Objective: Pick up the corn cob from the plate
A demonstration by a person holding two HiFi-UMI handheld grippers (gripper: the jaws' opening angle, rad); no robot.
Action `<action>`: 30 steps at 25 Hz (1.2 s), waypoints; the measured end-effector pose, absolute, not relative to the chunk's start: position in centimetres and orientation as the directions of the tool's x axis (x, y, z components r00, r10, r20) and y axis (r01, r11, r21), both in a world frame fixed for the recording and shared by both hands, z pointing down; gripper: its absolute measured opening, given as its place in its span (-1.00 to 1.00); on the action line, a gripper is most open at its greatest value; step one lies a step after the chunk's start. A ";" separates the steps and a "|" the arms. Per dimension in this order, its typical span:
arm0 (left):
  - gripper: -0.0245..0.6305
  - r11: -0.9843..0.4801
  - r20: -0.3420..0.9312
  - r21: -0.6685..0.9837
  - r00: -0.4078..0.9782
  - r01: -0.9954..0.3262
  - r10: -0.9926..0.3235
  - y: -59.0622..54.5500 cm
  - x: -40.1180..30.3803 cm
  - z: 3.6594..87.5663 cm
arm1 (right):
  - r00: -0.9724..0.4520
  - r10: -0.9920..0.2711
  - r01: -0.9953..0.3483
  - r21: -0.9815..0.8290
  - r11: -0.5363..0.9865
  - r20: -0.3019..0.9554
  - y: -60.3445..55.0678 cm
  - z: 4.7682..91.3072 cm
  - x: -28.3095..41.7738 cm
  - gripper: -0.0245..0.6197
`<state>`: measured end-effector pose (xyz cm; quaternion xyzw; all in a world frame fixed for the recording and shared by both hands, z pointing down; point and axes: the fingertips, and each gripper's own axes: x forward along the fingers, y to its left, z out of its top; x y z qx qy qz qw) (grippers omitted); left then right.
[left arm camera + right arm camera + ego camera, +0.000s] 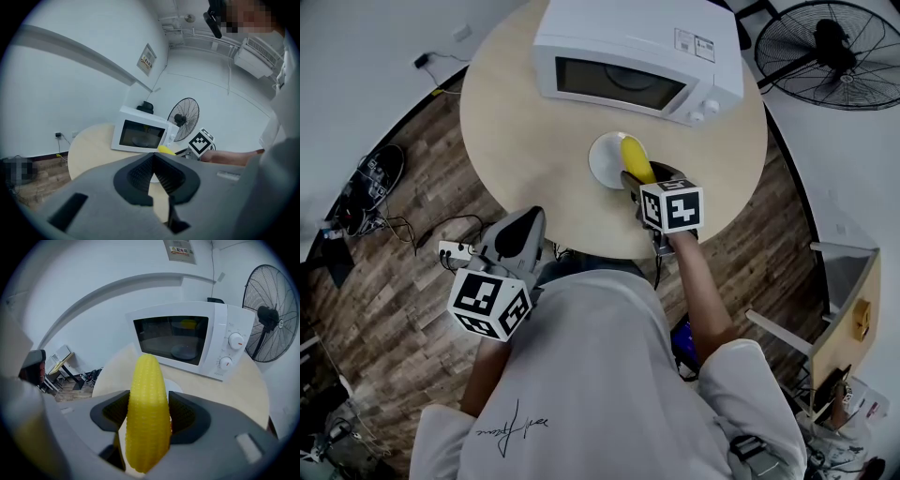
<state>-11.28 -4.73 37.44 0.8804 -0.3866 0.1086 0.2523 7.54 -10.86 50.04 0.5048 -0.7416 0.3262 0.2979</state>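
Observation:
A yellow corn cob (636, 157) is clamped between the jaws of my right gripper (645, 178), its tip pointing out over the small white plate (605, 161) on the round table. In the right gripper view the corn cob (147, 413) stands upright between the two dark pads, which press its sides, and a sliver of plate (175, 386) shows behind it. My left gripper (528, 217) hangs at the table's near edge to the left, holding nothing. Its jaws meet at the tips in the left gripper view (152, 157). The corn cob (165, 149) shows far off there.
A white microwave (637, 56) with its door closed stands at the back of the light wooden table (525, 122), just behind the plate. A black floor fan (834, 52) is beyond the table to the right. Cables lie on the wooden floor at left.

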 end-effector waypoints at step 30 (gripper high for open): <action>-0.93 -0.615 0.366 0.365 0.715 -0.699 -0.596 -4.2 -11.8 37.0 | -0.292 -0.684 -0.956 -0.194 0.219 0.669 -6.8 43.8 8.2 -0.09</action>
